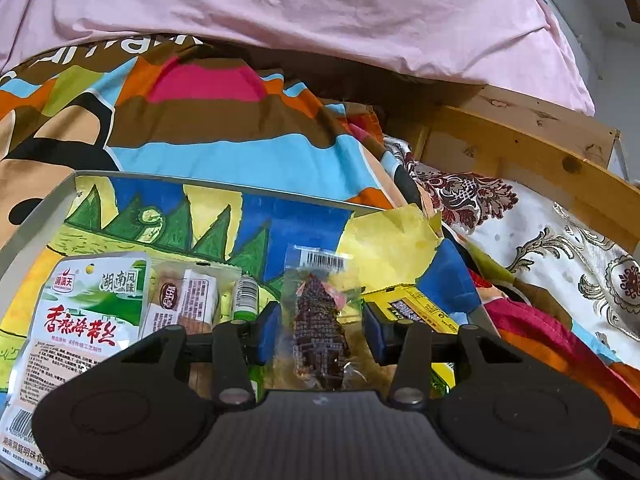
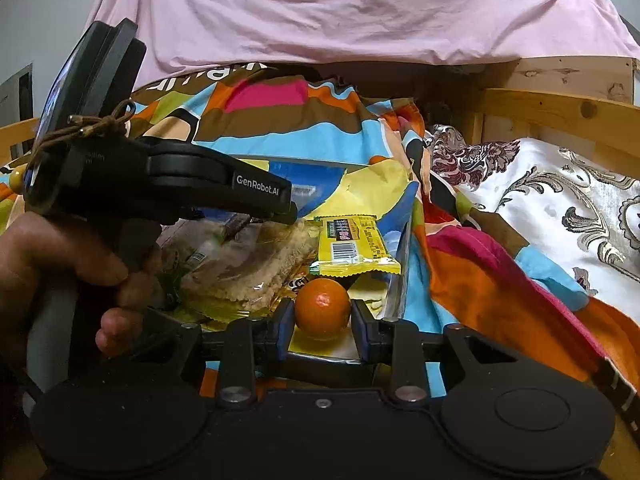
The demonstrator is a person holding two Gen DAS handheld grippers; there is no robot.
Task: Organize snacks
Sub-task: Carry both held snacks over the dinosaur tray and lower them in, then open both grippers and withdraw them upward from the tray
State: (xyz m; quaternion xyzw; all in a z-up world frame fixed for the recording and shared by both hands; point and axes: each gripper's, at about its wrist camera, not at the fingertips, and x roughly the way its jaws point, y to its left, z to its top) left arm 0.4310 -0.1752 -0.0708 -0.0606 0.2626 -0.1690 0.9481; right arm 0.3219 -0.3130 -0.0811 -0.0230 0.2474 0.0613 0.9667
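Two snacks are in hand. Small orange [image 2: 323, 303] sits pinched between the pads of the right gripper [image 2: 322, 322], low over the painted tray [image 1: 40, 206]. At 12 o'clock of the orange lies a yellow bar wrapper [image 2: 352, 246]; at 10 o'clock, a clear bag of rice cakes [image 2: 248, 268]. Left gripper [image 1: 318, 326] has a clear-wrapped dark snack [image 1: 318, 320] between its partly spread pads; whether they press it, cannot tell. White seaweed packet [image 1: 80, 320] lies at 9 o'clock of it. Judgement: set the orange on bare tray, release slowly so it does not roll, keep grippers apart.
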